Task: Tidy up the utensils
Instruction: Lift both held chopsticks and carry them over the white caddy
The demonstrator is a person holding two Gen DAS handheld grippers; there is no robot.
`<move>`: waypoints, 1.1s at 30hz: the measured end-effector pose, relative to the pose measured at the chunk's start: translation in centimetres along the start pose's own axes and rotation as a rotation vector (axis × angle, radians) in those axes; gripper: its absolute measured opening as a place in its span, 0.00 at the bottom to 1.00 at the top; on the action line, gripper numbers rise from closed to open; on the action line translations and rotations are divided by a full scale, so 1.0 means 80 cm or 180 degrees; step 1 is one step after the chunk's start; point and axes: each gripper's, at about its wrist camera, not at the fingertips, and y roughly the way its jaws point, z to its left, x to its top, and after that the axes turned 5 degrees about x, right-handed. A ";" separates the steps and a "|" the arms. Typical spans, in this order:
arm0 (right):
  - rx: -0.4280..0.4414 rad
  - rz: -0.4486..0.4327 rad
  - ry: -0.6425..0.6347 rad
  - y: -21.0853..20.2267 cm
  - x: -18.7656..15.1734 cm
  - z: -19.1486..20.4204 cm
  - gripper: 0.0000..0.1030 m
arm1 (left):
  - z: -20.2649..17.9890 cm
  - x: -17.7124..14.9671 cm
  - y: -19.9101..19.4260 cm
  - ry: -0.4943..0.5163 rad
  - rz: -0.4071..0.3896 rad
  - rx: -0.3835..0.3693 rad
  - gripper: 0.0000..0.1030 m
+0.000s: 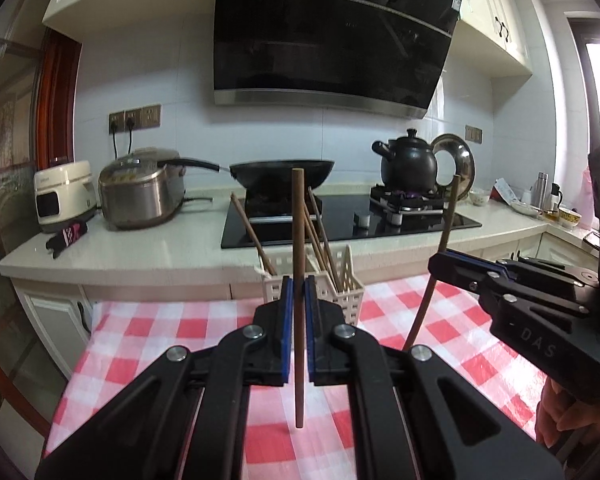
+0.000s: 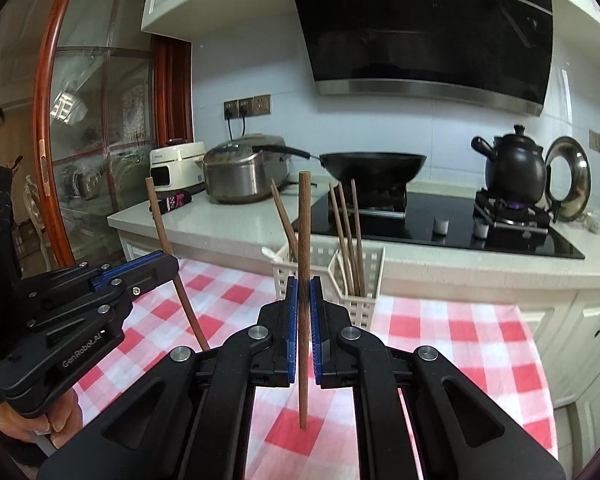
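Over the checked cloth: you hold one wooden chopstick upright in each tool, both short of the white slotted utensil basket (image 1: pixel 342 280) at the far edge of the tablecloth (image 1: pixel 188 332), near the counter (image 1: pixel 140 248).
Left gripper (image 1: pixel 299 292): its blue pads are pressed together on the left chopstick (image 1: pixel 299 240), gripping near mid-length; the lower tip hangs clear of the cloth.
Right gripper (image 2: pixel 304 300): clamped on the right chopstick (image 2: pixel 305 240) in the same way, with the upper end rising well past the pads.
Basket contents: several chopsticks (image 2: pixel 350 236) already lean in the right compartment; one or two (image 2: pixel 284 220) lean in the left one.
Risk, slip: each stick is pinched on a narrow line, so a quick tilt of your wrist could let it pivot or slide down through the pads.
Risk, collision: the two tools sit near each other; if you bring both to the basket together, the tools or sticks may knock.
Risk, snag: the leaning sticks cross the opening, so a descending tip may catch one and lever it out.
Risk, tip-over: the basket looks light and sits near the cloth's edge; a sideways push at its rim could topple it.
Risk, missed slot: if you release high, the stick may bounce off the rim or divider onto the cloth.
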 end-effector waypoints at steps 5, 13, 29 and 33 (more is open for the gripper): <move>-0.0044 -0.0107 -0.0077 0.010 0.028 -0.004 0.07 | 0.005 0.026 0.006 0.0007 -0.0118 0.0014 0.05; -0.0096 -0.0255 -0.0152 0.039 0.087 -0.024 0.07 | 0.019 0.090 0.037 -0.0009 -0.0226 -0.0012 0.05; -0.0179 -0.0213 -0.0305 0.116 0.140 -0.049 0.07 | 0.026 0.160 0.135 -0.0028 -0.0232 0.0000 0.05; -0.0172 -0.0198 -0.0313 0.127 0.144 -0.054 0.07 | 0.027 0.163 0.152 -0.0044 -0.0216 0.0009 0.05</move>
